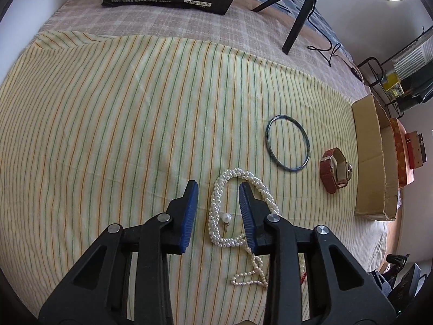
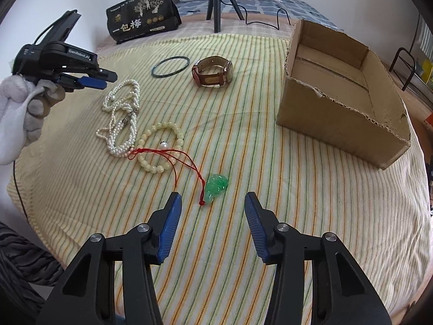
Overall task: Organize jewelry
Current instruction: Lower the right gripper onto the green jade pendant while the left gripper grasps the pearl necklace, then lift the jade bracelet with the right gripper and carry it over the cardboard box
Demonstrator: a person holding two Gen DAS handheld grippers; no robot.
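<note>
left wrist: pearl necklace between jaws (untouched)

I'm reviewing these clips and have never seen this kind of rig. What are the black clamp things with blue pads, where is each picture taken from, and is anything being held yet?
No robot here: a person holds a two-finger tool in each hand, with a camera on each looking along its fingers. One picture is from the left tool, the other from the right tool, which also shows the left one in a gloved hand. On the striped cloth lie a pearl necklace, a dark bangle, a brown-strapped watch, a cream bead bracelet and a green pendant on a red cord, beside an empty cardboard box. Nothing is held: the left tool's jaws straddle pearl strands and the right's stand open just short of the pendant.
</note>
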